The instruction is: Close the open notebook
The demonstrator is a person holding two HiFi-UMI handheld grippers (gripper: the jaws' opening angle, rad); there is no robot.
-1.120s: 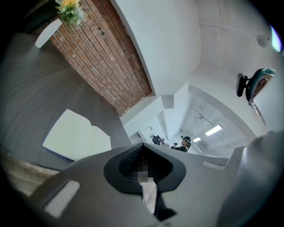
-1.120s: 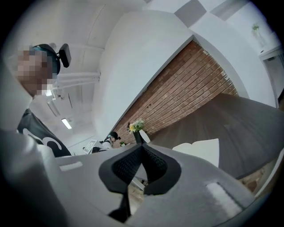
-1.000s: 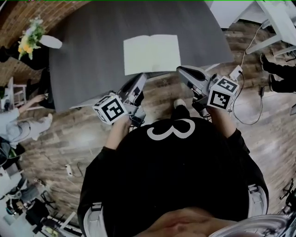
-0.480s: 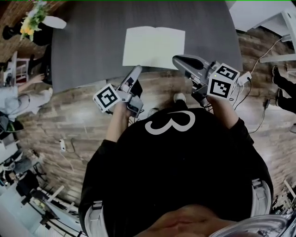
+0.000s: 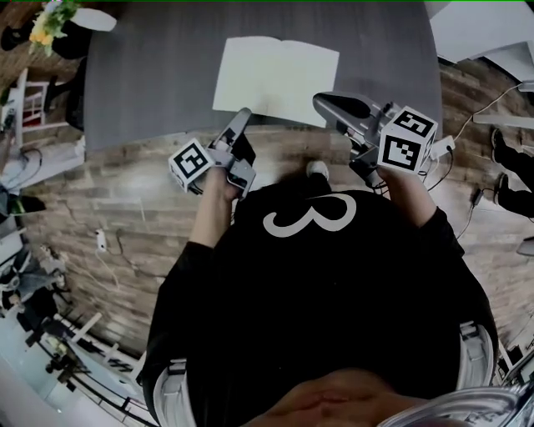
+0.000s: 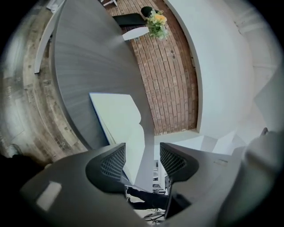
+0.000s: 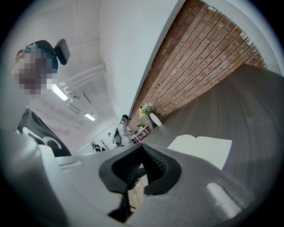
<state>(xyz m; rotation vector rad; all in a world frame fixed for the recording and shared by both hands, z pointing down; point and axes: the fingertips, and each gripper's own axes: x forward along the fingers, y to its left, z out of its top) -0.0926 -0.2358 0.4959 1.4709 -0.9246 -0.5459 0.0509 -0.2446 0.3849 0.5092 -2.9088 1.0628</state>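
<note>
The open notebook lies flat with pale blank pages up, near the front edge of the grey table. My left gripper points at its near left corner from just off the table edge. In the left gripper view its jaws are opening with nothing gripped, and the notebook shows through the gap ahead. My right gripper hovers at the notebook's near right corner, shut and empty. The right gripper view shows the notebook lying beyond the closed tips.
A white vase with yellow flowers stands at the table's far left corner. A brick floor lies under the table edge. Cables and a plug lie on the floor at right. People stand in the background.
The left gripper has sunk toward the table's front edge, rolled, and its jaws have parted. The right gripper has shifted slightly toward the notebook's near right corner.
</note>
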